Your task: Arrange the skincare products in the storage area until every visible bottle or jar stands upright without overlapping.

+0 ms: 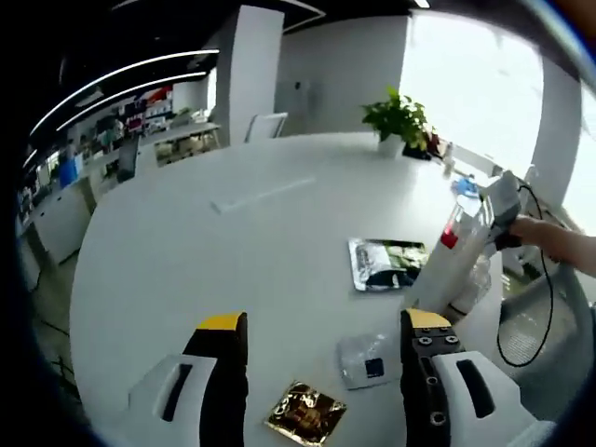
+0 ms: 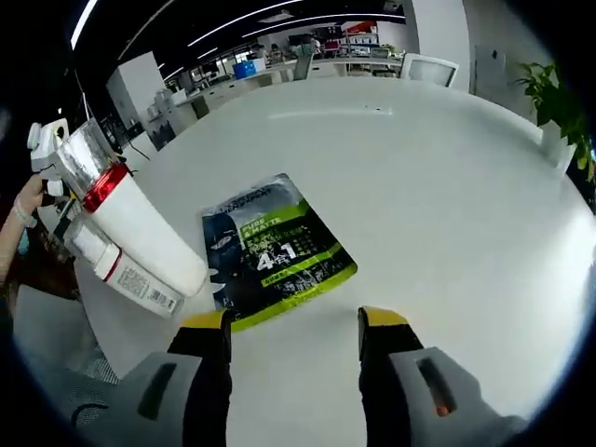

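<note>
White and round, the table (image 1: 233, 242) carries few things. Two tubes lie tipped together at its edge: a white tube with a red band (image 2: 130, 219) resting on a smaller tube (image 2: 126, 273), beside a green-and-black sachet (image 2: 270, 251). Nearer the left tongs (image 1: 321, 358) sit one gold packet (image 1: 304, 412) and one clear packet (image 1: 366, 361). A potted plant (image 1: 399, 121) stands far off. Both the left tongs and the right tongs (image 2: 293, 340) gape wide, holding nothing.

White round table (image 1: 233, 242): green-black sachet (image 2: 272, 250), two white tubes (image 2: 140, 237) lying overlapped, gold packet (image 1: 304, 411), clear packet (image 1: 366, 359), potted plant (image 1: 400, 121).
</note>
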A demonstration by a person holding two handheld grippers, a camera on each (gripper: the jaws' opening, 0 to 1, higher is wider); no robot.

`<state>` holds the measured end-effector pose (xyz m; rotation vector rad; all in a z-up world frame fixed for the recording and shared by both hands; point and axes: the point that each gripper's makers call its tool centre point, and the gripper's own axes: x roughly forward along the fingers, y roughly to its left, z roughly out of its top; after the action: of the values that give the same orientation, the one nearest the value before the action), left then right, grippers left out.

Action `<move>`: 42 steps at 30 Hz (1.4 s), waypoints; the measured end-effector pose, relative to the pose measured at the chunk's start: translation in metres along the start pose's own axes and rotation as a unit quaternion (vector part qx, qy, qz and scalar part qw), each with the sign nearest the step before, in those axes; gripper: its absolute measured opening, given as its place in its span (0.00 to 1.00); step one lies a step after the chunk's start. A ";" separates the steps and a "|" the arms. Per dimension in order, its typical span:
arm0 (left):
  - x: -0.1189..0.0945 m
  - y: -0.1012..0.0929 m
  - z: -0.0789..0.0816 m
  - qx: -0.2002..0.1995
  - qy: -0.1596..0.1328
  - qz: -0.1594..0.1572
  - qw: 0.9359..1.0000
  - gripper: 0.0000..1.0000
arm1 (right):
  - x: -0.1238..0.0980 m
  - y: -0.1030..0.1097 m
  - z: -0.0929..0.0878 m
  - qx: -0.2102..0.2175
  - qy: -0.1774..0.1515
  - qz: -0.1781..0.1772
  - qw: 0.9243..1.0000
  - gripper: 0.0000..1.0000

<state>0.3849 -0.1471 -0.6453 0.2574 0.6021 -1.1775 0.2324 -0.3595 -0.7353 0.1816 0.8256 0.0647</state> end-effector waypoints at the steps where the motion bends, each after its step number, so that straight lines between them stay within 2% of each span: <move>1: 0.005 0.000 0.001 -0.002 0.001 -0.004 1.000 0.58 | 0.000 0.000 0.000 0.003 -0.001 0.001 1.000 0.54; 5: 0.028 -0.004 0.009 -0.014 -0.007 -0.031 0.999 0.49 | 0.000 -0.001 0.004 0.017 -0.012 0.010 1.000 0.52; 8: 0.044 -0.003 0.010 -0.023 -0.002 -0.038 0.999 0.42 | 0.001 -0.002 0.009 0.031 -0.019 0.016 0.999 0.50; 14: 0.068 -0.012 0.009 -0.026 0.023 -0.066 0.997 0.37 | 0.006 -0.002 0.014 0.044 -0.029 0.021 0.998 0.49; 21: 0.088 -0.029 0.010 -0.018 0.045 -0.110 0.993 0.28 | 0.008 -0.004 0.019 0.071 -0.041 0.030 0.996 0.47; 25: 0.098 -0.035 0.010 -0.012 0.064 -0.127 0.990 0.23 | 0.011 -0.005 0.021 0.083 -0.046 0.033 0.995 0.46; 30: 0.106 -0.046 0.012 -0.022 0.067 -0.147 0.987 0.20 | 0.013 -0.003 0.023 0.090 -0.049 0.037 0.994 0.46; 36: 0.120 -0.062 0.007 -0.011 0.090 -0.172 0.981 0.11 | 0.015 -0.005 0.026 0.108 -0.063 0.043 0.991 0.45; 39: 0.125 -0.065 0.004 -0.007 0.105 -0.177 0.979 0.12 | 0.014 -0.005 0.027 0.119 -0.067 0.047 0.990 0.44; 42: 0.131 -0.054 0.000 0.001 0.125 -0.149 0.981 0.17 | 0.012 -0.004 0.027 0.122 -0.069 0.049 0.989 0.45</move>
<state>0.3681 -0.2700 -0.7132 0.3288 0.8827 -1.4465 0.2602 -0.3659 -0.7274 0.4525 0.6838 0.0421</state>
